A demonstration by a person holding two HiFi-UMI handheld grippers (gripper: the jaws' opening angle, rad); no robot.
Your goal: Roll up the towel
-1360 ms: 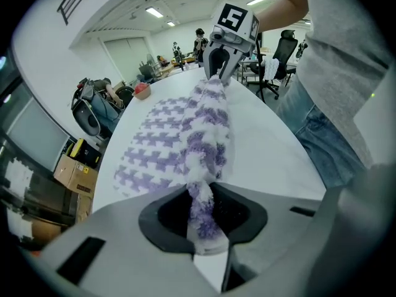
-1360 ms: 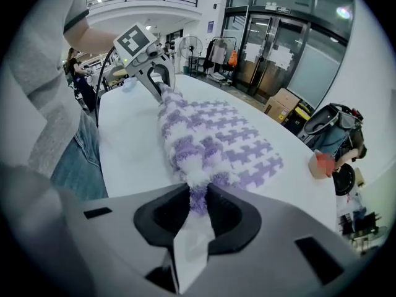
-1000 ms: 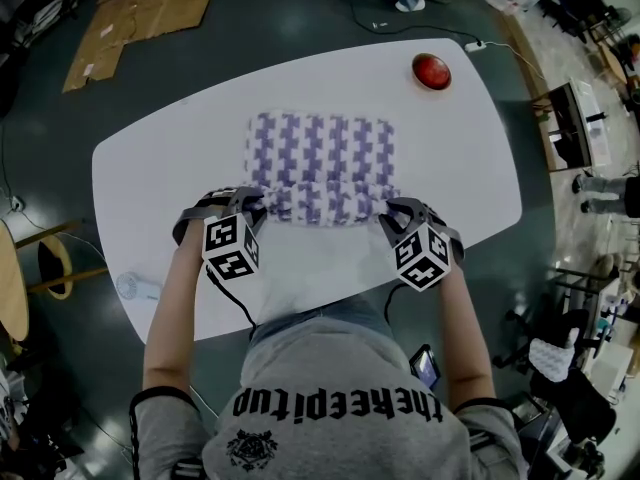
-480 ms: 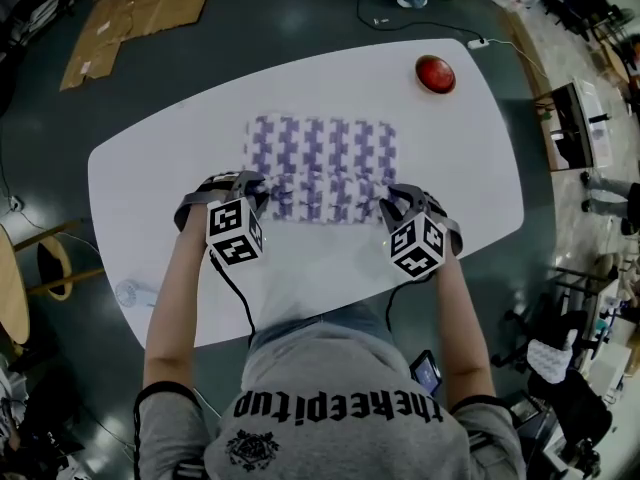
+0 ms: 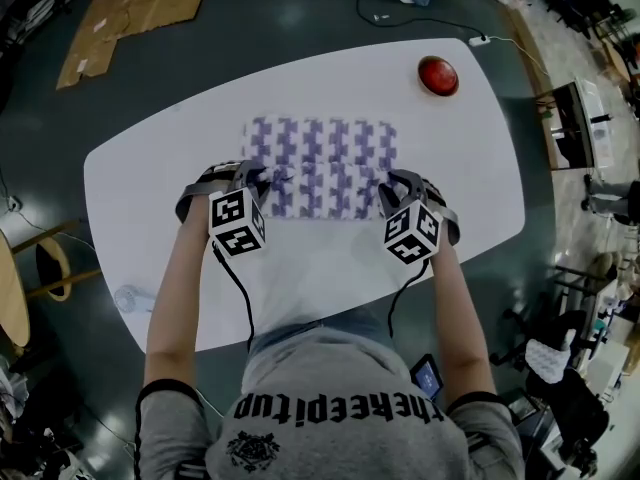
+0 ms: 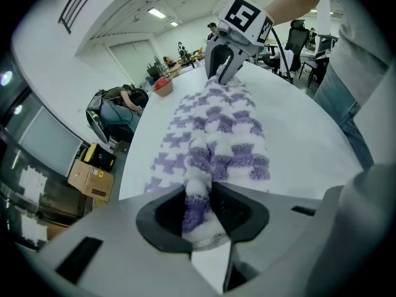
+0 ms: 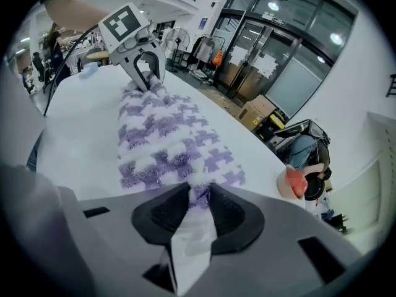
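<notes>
A white, rounded tabletop [image 5: 455, 168] is seen from above, with the person [image 5: 330, 408] at its near edge. The purple-and-white patterned towel [image 5: 322, 148] lies at the centre of the tabletop. Its far part is spread flat, and its near edge is turned up into a low roll that runs from side to side. The left tongs [image 5: 264, 181] holds the left end of this roll and the right tongs [image 5: 386, 192] holds the right end. Both point steeply down, with their marker cubes toward the person. In the left gripper view a thick fold of towel fills the gap between the jaws, and both pads bear on it. In the right gripper view a narrower tuft of towel is pinched the same way. Both pairs of jaws stand partly apart and have just been opening, with the cloth between them. A red dome-shaped object [image 5: 438, 75] sits near the far right corner of the tabletop, well apart from the towel.
</notes>
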